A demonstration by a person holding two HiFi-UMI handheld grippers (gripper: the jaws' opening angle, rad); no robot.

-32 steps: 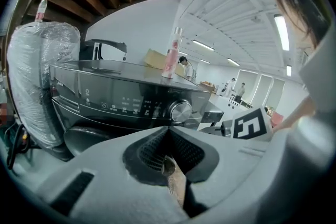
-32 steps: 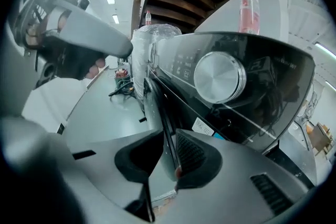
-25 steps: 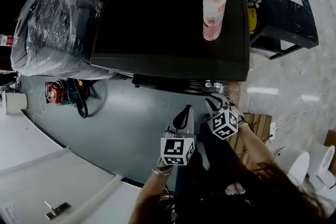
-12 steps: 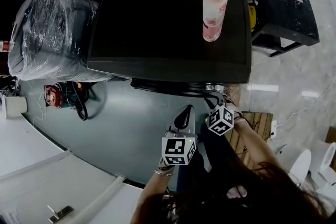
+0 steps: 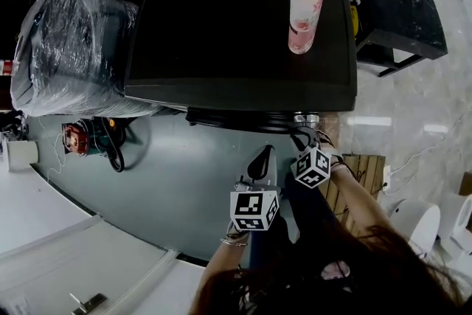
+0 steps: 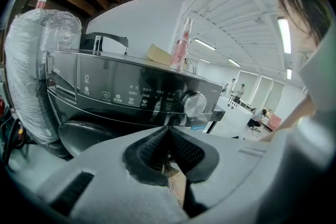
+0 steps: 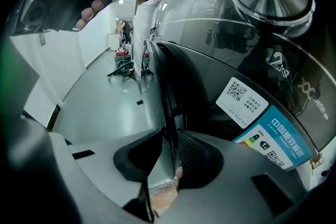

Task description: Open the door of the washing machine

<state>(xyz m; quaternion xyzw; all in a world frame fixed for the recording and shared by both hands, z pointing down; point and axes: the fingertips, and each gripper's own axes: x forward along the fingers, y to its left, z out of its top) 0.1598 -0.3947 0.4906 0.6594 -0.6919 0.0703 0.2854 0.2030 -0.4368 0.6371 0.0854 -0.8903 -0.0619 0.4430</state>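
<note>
Right tool (image 7: 168, 145), jaws just easing apart, straddles the door edge (image 7: 169, 102) beside a QR-code sticker (image 7: 247, 104).

- Dim, shadowy in head view; white glare patches on pale polished stone floor (image 5: 372, 122).
- Mirror-like reflections across glossy black washing machine panel (image 6: 131, 92), lit by ceiling strip lights (image 6: 286, 34).
- Heavy fisheye bending, dark corners, soft foreground in both gripper views.

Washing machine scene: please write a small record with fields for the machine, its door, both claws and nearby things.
machine: black washing machine, seen from above
on top: pink bottle, upright
right claw: open, jaws have just been opening, door edge between them
left claw: shut, empty
beside machine: plastic-wrapped bundle
</note>
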